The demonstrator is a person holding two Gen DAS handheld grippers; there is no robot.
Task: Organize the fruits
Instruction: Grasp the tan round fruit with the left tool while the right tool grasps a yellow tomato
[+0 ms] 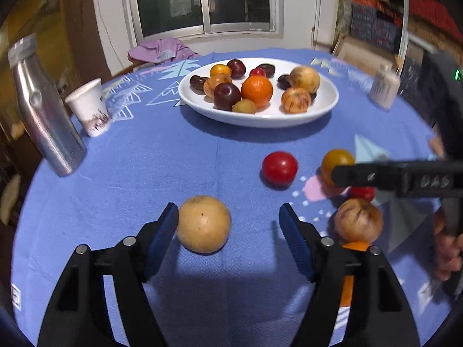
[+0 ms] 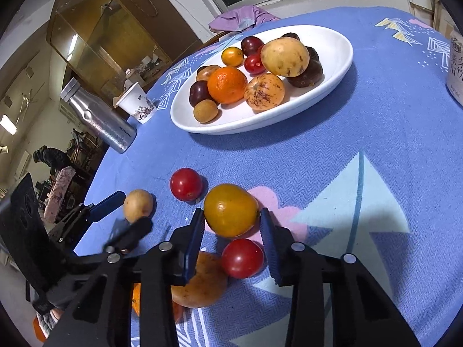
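1. Yellow tomato (image 2: 230, 210): on the table (image 2: 332, 156) near its front edge, between right gripper (image 2: 231, 235) pads, prob touching; smooth, soft, so grip across widest part, gently
2. Tan fruit (image 1: 203, 224): left gripper (image 1: 228, 235) open, no grasp
3. White plate (image 1: 327, 107) toward far edge

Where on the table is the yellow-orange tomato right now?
In the right wrist view the yellow-orange tomato lies on the blue tablecloth between the right gripper's jaws, with one red tomato beyond-left and another nearer the camera.
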